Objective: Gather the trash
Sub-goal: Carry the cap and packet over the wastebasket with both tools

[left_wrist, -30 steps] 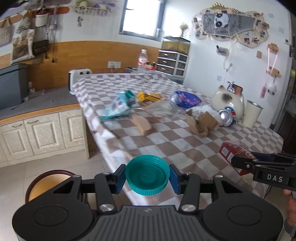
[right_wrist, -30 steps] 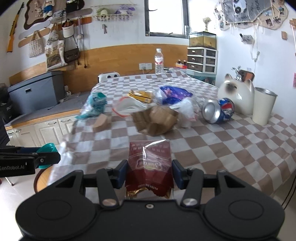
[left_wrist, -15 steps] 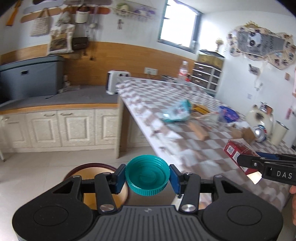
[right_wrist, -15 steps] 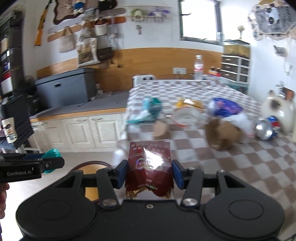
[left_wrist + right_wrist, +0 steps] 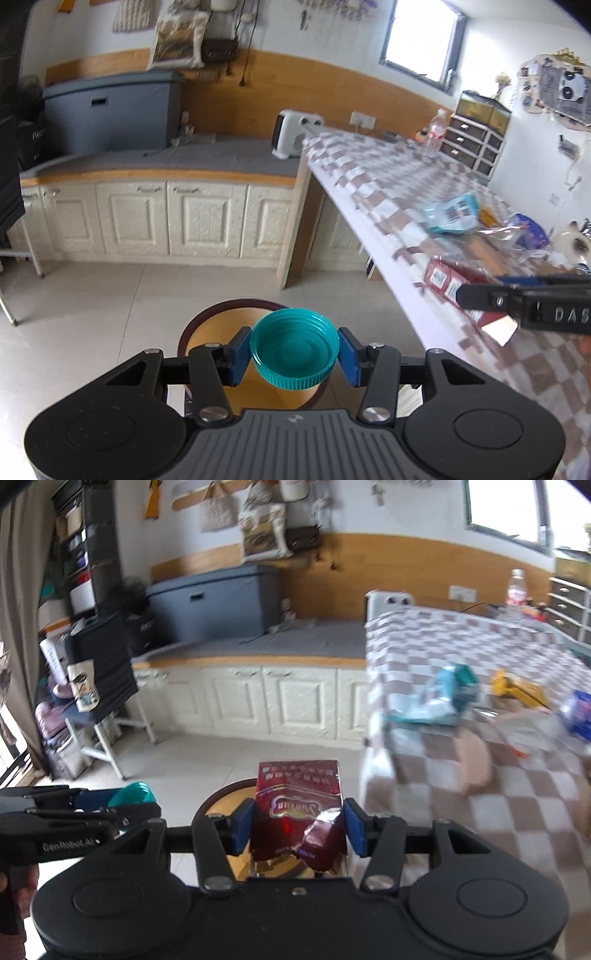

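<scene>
Pale floor tiles run up to cream cabinets, and a round bin (image 5: 207, 325) stands on them just off the checkered surface's (image 5: 369, 177) near edge. Left tongs (image 5: 294, 350) are clamped on an upturned teal cap (image 5: 294, 347); right tongs (image 5: 298, 827) pinch a crumpled dark-red wrapper (image 5: 299, 805). Both have swung off the surface since a second ago and now hang over the bin's rim.
</scene>
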The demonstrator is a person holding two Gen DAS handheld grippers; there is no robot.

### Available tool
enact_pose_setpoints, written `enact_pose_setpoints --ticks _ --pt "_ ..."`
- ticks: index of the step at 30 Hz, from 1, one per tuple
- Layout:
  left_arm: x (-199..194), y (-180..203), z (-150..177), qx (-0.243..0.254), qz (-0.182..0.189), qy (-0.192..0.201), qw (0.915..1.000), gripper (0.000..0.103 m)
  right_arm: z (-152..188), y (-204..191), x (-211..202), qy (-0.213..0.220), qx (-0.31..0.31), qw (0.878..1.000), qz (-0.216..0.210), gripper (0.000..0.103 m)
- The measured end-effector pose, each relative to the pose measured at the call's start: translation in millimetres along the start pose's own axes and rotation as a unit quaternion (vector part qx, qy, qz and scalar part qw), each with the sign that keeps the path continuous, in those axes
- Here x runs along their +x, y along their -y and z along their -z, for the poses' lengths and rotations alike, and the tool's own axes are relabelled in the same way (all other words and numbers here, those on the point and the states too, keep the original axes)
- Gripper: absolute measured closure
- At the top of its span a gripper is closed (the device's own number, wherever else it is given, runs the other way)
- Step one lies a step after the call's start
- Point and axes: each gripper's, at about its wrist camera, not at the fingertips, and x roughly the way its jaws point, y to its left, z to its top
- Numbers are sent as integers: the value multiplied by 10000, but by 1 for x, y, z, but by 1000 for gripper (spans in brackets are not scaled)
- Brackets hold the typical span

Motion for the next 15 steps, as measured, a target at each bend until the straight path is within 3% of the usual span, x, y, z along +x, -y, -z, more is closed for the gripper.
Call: enact_pose_setpoints --ticks 8,15 --pt "54 -31 -28 -217 -75 -484 9986 53 -38 -6 72 -590 -29 9974 -401 51" --pt "110 -56 -44 -360 -117 -1035 9939 53 -44 -5 153 -1410 192 9883 -546 51"
